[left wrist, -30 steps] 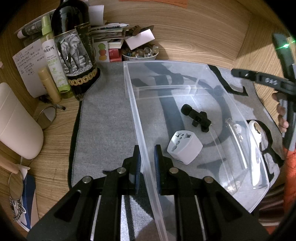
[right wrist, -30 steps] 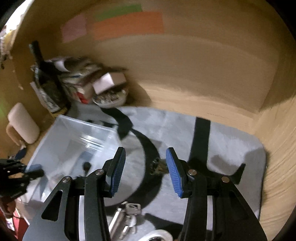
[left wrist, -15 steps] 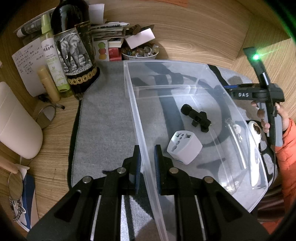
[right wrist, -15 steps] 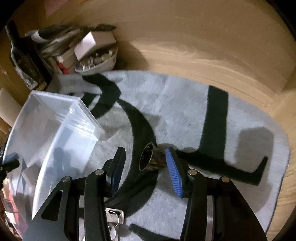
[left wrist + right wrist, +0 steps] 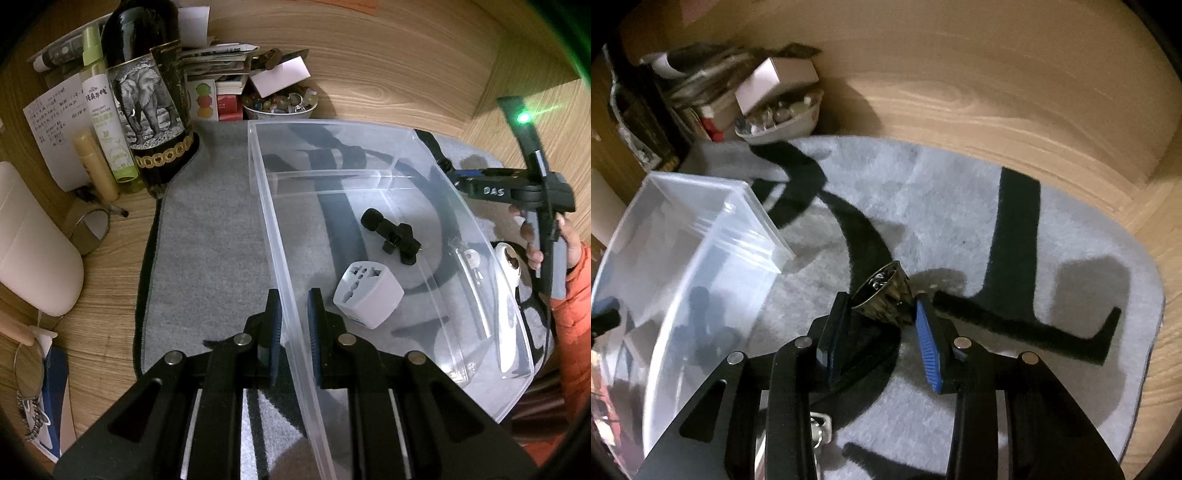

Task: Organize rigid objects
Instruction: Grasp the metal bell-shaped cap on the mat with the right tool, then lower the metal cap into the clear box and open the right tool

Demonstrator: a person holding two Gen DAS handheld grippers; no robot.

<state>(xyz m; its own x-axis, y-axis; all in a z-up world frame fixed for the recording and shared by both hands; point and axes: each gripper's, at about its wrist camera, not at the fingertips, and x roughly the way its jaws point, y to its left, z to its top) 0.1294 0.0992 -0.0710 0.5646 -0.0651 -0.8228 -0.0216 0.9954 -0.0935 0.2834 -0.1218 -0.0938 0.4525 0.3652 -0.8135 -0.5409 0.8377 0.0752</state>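
Left gripper (image 5: 293, 321) clamped on near wall of clear bin (image 5: 369, 155). Right gripper (image 5: 882, 325) parted around small metal cup (image 5: 884, 295), tipped over on mat (image 5: 960, 221) beside bin.

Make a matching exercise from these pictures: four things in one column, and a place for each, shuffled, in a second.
Things:
1. white travel adapter
2. small metal cup
3. bowl of marbles
4. clear bin

Places:
A. between the right gripper fingers
B. inside the bin
C. behind the bin, by the wall
D. wall pinched by the left gripper

Pairs: 1-B, 2-A, 3-C, 4-D
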